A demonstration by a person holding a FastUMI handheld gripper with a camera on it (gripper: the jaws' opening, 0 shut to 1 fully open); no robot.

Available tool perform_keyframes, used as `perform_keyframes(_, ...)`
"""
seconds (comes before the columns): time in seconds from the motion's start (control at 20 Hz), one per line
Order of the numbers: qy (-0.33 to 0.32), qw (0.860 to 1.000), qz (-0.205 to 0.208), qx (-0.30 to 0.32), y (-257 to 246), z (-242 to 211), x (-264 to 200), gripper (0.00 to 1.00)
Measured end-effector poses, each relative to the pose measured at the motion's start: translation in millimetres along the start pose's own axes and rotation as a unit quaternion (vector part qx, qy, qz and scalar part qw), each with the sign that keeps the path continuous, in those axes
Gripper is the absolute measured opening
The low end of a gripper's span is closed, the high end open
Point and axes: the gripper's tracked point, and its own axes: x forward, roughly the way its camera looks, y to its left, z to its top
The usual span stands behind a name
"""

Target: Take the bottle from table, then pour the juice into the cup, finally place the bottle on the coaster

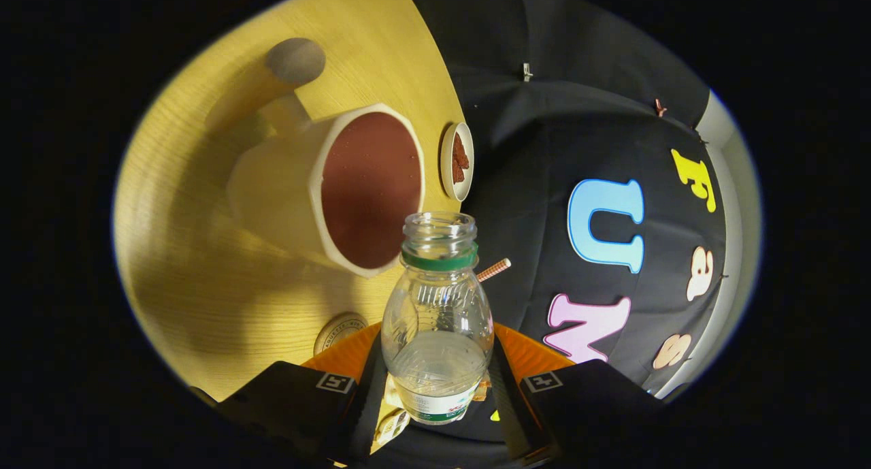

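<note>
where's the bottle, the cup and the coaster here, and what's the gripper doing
bottle [437,319]: gripper view, clear body, between the fingers.
cup [272,183]: gripper view, cream outer wall.
coaster [338,331]: gripper view, round rim left of the bottle.
gripper [437,394]: gripper view, shut on the bottle.

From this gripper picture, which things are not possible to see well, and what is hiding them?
- The bottle held in the tongs: clear plastic, so any juice left inside cannot be judged.
- Round disc on the table near the tongs: partly covered by the orange tong body; whether it is the coaster is unclear.
- Small dish beyond the cup: seen edge-on, its dark contents too small to name.
- Striped stick: mostly hidden behind the bottle.
</note>
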Motion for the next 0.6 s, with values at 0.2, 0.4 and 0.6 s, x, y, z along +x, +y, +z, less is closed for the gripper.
perform_keyframes(0.2, -0.008, 1.000, -0.004, -0.028, -3, 8, -2, 0.75)
perform_keyframes(0.4, -0.007, 0.998, 0.001, -0.057, -3, 8, 0, 0.74)
perform_keyframes(0.6, -0.010, 0.998, -0.001, -0.065, -7, 14, 0, 0.74)
